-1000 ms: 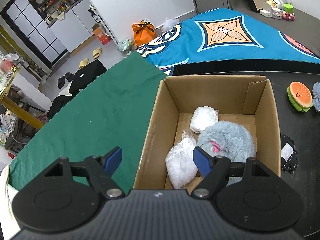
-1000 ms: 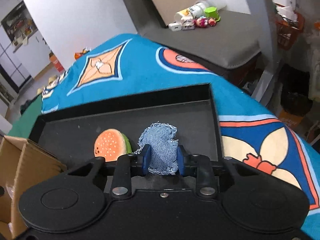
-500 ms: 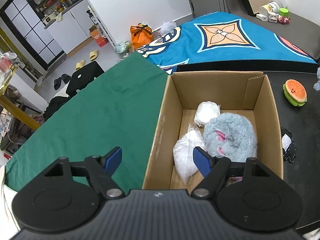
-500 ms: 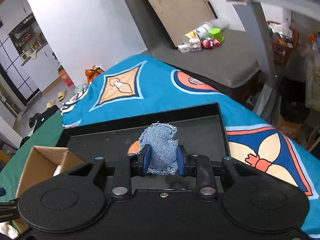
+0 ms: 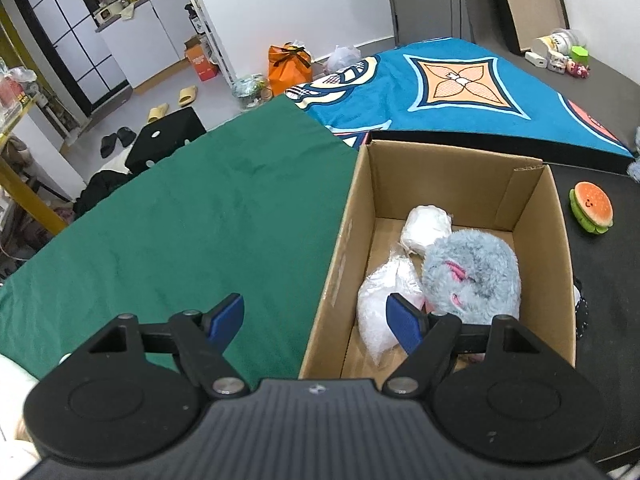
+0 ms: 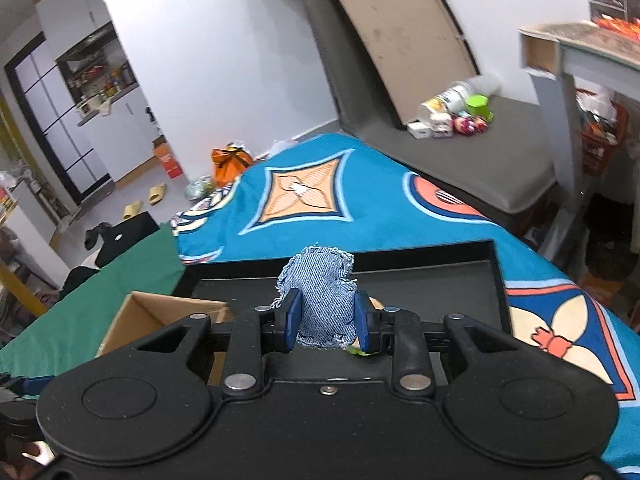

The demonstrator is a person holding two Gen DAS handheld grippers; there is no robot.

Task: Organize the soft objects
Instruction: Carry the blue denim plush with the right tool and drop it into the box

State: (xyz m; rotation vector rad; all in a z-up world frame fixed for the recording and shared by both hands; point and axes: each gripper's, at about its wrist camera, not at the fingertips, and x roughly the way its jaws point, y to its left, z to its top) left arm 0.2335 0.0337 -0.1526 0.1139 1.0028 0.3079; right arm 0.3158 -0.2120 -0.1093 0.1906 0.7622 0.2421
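The left wrist view looks steeply down from close above the near left rim of the cardboard box [image 5: 404, 216], green cloth [image 5: 192, 232] to its left. The right wrist view sits higher and faces farther out over the black tray [image 6: 460, 284]. Both share the box, the blue patterned blanket [image 6: 360, 200] and the far kitchen doorway.

No legible text anywhere

I see frayed blue denim pouch [image 6: 323, 304], matt corrugated cardboard box [image 5: 448, 184], fluffy grey plush [image 5: 476, 276], crinkly clear plastic bag [image 5: 380, 300], matt green cloth [image 5: 200, 220], matt black tray [image 6: 440, 280].
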